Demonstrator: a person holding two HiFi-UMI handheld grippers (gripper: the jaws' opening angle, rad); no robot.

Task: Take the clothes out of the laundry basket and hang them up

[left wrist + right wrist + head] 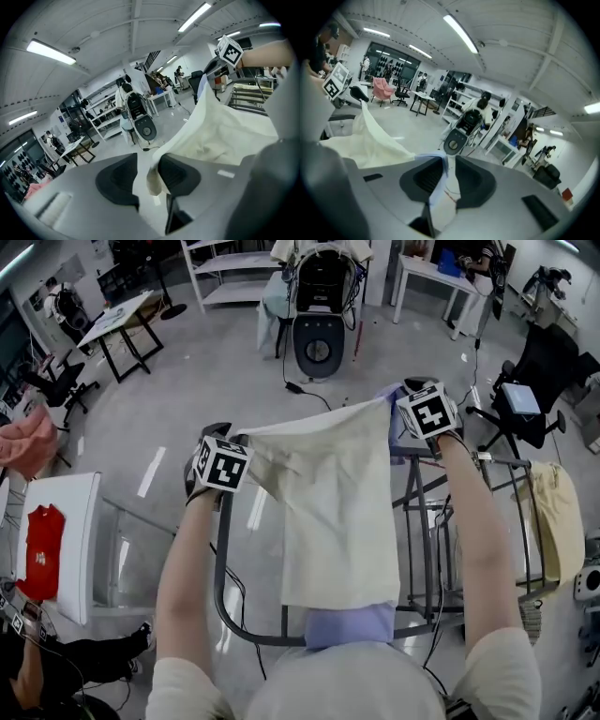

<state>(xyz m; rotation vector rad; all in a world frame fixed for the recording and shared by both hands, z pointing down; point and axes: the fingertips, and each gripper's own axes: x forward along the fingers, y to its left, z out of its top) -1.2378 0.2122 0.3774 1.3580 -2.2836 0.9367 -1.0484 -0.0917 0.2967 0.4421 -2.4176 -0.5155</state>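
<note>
A cream cloth (328, 512) is stretched between my two grippers above a grey drying rack (220, 587) and drapes down over a lavender garment (352, 624) that hangs there. My left gripper (223, 435) is at the cloth's left corner. In the left gripper view that corner (154, 180) lies against the right pad, with a gap to the left pad, so my left gripper (149, 176) stands open around it. My right gripper (410, 392) is at the right corner. In the right gripper view a pale, lavender-edged fold (446, 187) fills the narrow gap of my right gripper (446, 174), touching both pads.
A cream garment (558, 517) hangs on the rack's right side. A white table (66, 549) with a red garment (39, 549) stands at the left. A dark wheeled machine (319, 334) stands on the floor ahead, and an office chair (530, 390) at the right.
</note>
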